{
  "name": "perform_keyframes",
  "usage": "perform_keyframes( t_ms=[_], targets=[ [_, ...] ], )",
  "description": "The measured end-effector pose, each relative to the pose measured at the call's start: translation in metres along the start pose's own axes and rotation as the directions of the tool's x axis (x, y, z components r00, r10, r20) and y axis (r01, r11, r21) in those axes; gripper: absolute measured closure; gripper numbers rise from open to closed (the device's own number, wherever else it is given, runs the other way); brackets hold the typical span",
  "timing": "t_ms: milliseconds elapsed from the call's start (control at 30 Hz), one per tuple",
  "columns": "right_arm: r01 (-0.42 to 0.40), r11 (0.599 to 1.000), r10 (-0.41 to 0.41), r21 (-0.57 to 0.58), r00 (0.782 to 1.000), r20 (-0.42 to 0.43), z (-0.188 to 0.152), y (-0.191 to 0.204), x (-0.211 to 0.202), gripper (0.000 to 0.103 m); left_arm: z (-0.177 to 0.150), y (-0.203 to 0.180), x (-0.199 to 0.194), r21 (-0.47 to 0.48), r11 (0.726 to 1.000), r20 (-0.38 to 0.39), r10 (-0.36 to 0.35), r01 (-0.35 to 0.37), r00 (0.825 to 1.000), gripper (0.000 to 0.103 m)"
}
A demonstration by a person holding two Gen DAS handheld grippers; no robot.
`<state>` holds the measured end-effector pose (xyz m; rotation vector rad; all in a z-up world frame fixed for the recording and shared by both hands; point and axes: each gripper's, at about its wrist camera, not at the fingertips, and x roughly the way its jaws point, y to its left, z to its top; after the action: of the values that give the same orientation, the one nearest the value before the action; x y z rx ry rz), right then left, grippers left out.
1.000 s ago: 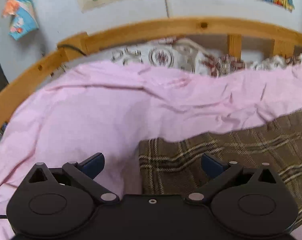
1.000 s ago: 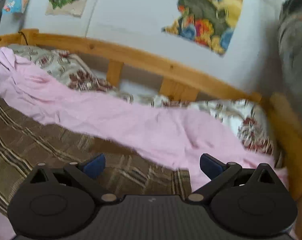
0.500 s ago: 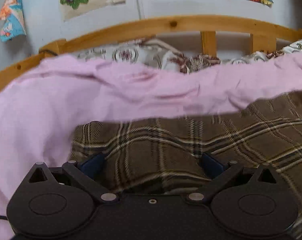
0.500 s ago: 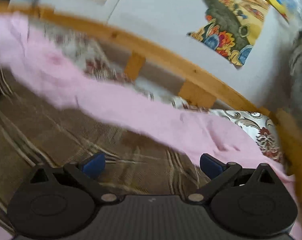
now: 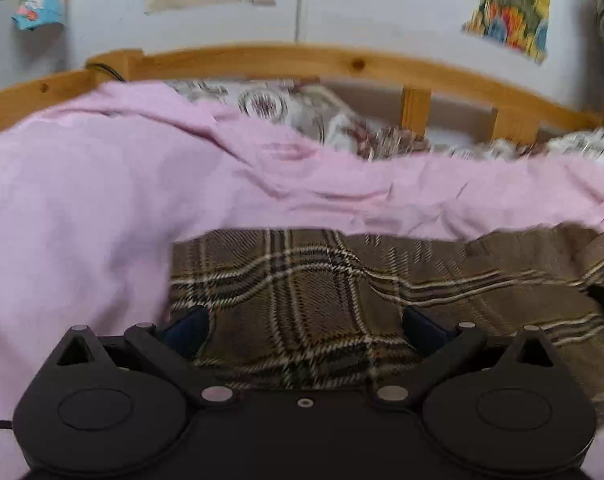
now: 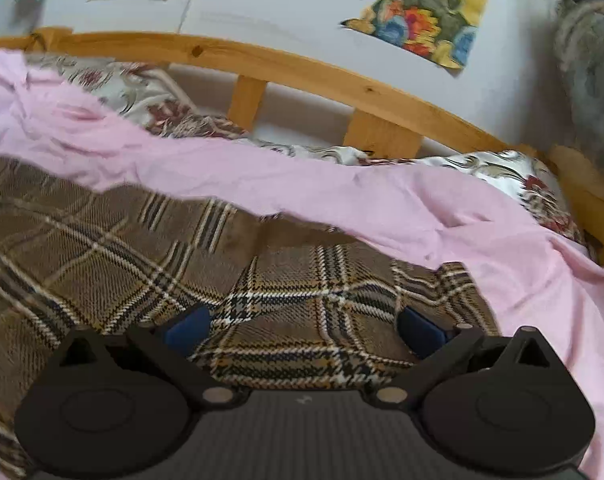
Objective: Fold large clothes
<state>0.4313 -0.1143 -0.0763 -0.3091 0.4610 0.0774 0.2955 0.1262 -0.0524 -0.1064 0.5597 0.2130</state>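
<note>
A brown plaid garment (image 5: 342,292) lies spread across a pink sheet (image 5: 82,208) on the bed. My left gripper (image 5: 304,328) is open, its blue pads wide apart just above the garment's left end, near its left edge. In the right wrist view the same plaid cloth (image 6: 142,248) fills the lower left, its right end lying on the pink sheet (image 6: 442,208). My right gripper (image 6: 302,328) is open too, low over the cloth near that right end. Neither gripper holds fabric.
A wooden bed rail (image 5: 302,58) with slats curves behind the bed, and a patterned pillow or bedding (image 5: 302,116) lies against it. Colourful pictures (image 6: 422,12) hang on the white wall. Grey fuzzy fabric (image 6: 590,60) shows at the right edge.
Both grippers have shifted over the plaid cloth; a second ago the left one was over its left edge with mostly pink sheet below. The jaws stayed open throughout.
</note>
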Motion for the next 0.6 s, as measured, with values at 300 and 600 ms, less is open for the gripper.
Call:
perform_keyframes(
  t_ms=[300,600],
  targets=[
    [-0.136,0.987,0.125,0.086,0.985,0.115,0.009,0.029,-0.067,0.0,-0.029,0.033,-0.037,-0.114,0.993,-0.083,-0.038,0.029,0.996,0.001],
    [-0.093,0.993,0.1,-0.078,0.99,0.103,-0.025,0.083,-0.047,0.0,-0.036,0.062,-0.005,-0.384,0.908,-0.182,-0.25,0.166,0.951,0.001]
  ],
)
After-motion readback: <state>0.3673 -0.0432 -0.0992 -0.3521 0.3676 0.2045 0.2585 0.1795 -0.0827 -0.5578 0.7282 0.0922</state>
